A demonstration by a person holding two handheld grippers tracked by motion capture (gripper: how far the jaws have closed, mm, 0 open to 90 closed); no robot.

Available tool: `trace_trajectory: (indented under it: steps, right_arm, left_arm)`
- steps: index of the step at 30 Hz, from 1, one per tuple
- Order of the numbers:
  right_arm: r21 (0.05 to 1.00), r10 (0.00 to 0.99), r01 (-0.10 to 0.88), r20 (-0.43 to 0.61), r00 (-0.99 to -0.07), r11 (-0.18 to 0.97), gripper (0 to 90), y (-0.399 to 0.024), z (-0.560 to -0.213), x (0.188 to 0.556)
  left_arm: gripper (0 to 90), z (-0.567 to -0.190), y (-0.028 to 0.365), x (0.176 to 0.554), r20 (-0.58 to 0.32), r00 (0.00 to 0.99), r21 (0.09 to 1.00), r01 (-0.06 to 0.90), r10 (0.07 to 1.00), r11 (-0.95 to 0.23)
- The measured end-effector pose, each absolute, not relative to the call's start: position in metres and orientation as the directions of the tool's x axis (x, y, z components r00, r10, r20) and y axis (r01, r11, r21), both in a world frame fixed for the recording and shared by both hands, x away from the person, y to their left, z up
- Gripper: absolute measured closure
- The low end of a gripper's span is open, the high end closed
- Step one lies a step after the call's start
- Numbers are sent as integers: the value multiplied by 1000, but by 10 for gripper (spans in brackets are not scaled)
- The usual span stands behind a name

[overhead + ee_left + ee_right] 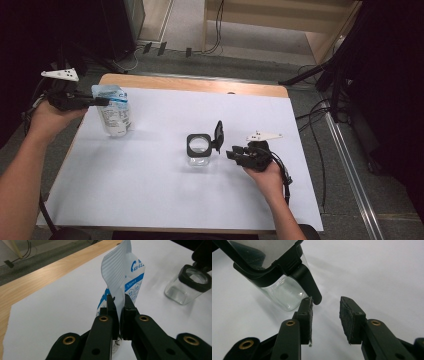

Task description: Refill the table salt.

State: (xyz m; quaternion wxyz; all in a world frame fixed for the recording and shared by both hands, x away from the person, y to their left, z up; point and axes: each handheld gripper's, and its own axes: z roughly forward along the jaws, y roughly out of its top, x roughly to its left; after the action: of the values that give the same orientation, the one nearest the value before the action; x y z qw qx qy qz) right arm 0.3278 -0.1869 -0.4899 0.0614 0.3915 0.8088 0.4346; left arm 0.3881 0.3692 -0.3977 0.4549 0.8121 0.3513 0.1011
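Observation:
A blue-and-white pouch (pixel 115 112) stands upright at the far left of the white sheet (pixel 150 190). My left gripper (pixel 102 101) is shut on its upper edge; in the left gripper view both pads pinch the ribbed top seal of the pouch (pixel 120 277) at the gripper (pixel 119 302). A clear glass jar (pixel 199 150) with a black rim sits mid-table, its hinged black lid (pixel 218 135) flipped up. My right gripper (pixel 232 154) rests just right of the jar, open. In the right gripper view the gripper (pixel 325 307) has nothing between its pads, and the jar (pixel 282 293) lies just beyond the left pad.
The white sheet covers most of a wooden table (pixel 200 84), whose edge shows at the back. Cables and dark stands (pixel 320 75) lie on the floor beyond and to the right. The jar (pixel 186 286) is also visible at the right of the left gripper view.

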Motion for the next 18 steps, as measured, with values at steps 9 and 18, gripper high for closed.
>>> trace_trajectory:
  steps: [9, 18]
  right_arm:
    - [756, 683, 573, 238, -691, 316, 642, -187, -489, 327]
    - [774, 682, 554, 229, -695, 305, 630, -187, -481, 316]
  left_arm:
    - [897, -384, 352, 378, -177, 739, 806, 488, 650, -335]
    - [896, -374, 322, 370, -176, 748, 798, 489, 640, -352]
